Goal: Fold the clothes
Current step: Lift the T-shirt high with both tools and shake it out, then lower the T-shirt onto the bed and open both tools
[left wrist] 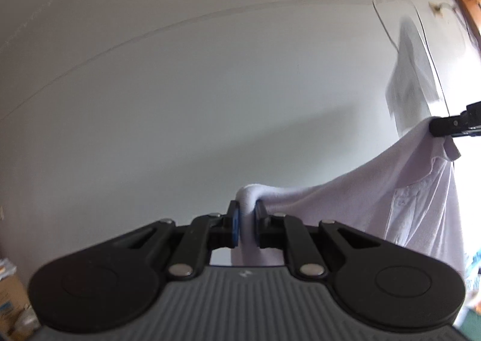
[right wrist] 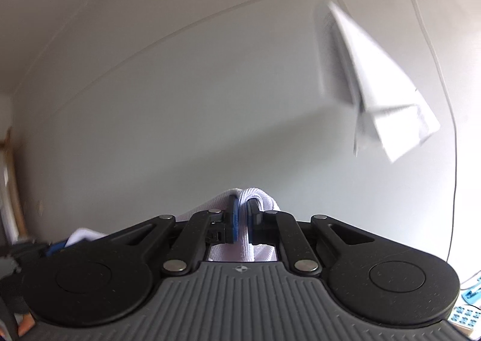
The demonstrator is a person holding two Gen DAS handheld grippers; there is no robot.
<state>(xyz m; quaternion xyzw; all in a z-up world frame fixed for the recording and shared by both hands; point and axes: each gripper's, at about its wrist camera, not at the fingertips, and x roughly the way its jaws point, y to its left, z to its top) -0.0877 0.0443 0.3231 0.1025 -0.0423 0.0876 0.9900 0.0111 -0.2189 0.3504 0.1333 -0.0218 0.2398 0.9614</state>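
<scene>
The left gripper is closed down on a bunched fold of a white garment; its blue pads pinch the cloth with only the fabric's thickness between them. The right gripper is closed in the same way on another bunched bit of the same garment, with a thick roll of cloth standing up between its jaws. Seen from the left wrist, the garment runs taut from the left jaws up to the right gripper at the picture's right edge, and its body, with a collar showing near that grip, hangs down below. It is held up in the air; no bench or other surface shows under it in either view.

The risk, as I judge it, lies in the grips: each holds a rolled wad, not a flat edge, so a tug to spread the cloth could pull it out of one jaw and let that side drop. A slipped grip would also leave the fold crooked.

Farther off, a white cloth hangs against the pale wall, beside a thin cord; a wide swing could brush it
</scene>
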